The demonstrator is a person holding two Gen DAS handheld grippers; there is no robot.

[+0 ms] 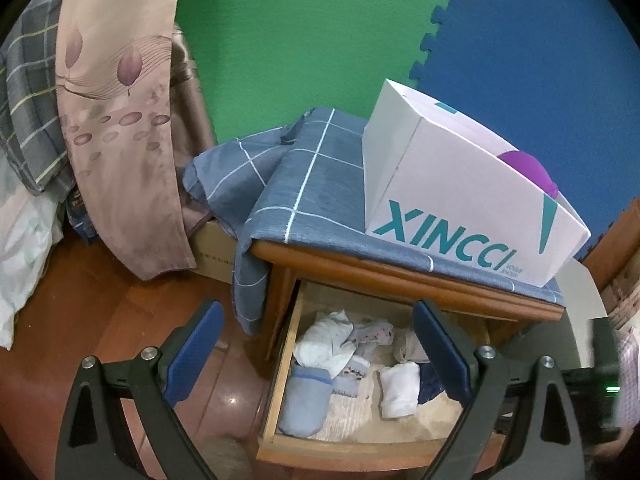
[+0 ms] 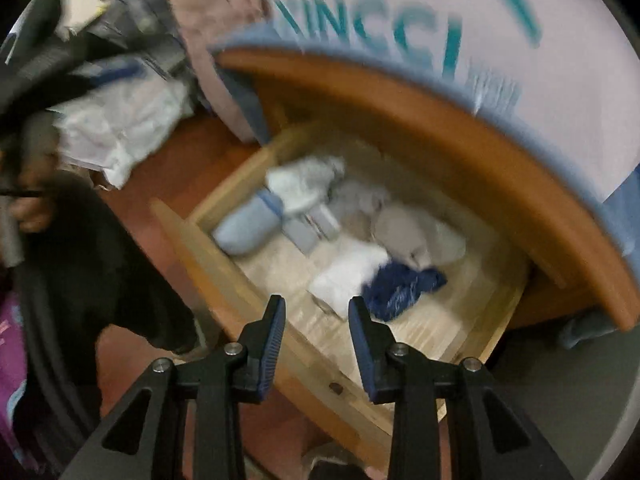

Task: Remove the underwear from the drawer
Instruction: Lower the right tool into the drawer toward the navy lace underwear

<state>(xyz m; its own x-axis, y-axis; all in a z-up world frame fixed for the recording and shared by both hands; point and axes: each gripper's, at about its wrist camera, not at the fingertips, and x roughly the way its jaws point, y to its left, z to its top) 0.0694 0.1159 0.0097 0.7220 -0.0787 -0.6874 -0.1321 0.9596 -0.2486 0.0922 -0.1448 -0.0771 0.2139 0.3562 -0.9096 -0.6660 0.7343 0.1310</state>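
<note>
The wooden drawer (image 1: pixel 280 380) of a nightstand stands pulled out, with several pieces of folded underwear inside. Among them are a white folded piece (image 1: pixel 400 390), a light-blue roll (image 1: pixel 304 404) and a crumpled white piece (image 1: pixel 324 340). My left gripper (image 1: pixel 318 306) hovers above the drawer, open wide and empty. The right wrist view is blurred. There my right gripper (image 2: pixel 316 301) hangs over the drawer's front wall (image 2: pixel 240 300), open by a narrow gap with nothing between its pads. Just beyond its fingertips lie the white piece (image 2: pixel 344 276) and a dark-blue piece (image 2: pixel 404 286).
A white box (image 1: pixel 460 208) with teal lettering sits on the nightstand top, which a blue checked cloth (image 1: pixel 312 184) covers. A beige patterned curtain (image 1: pixel 120 120) hangs at the left over a reddish wooden floor (image 1: pixel 100 320). A person's hand (image 2: pixel 32 200) shows at the left.
</note>
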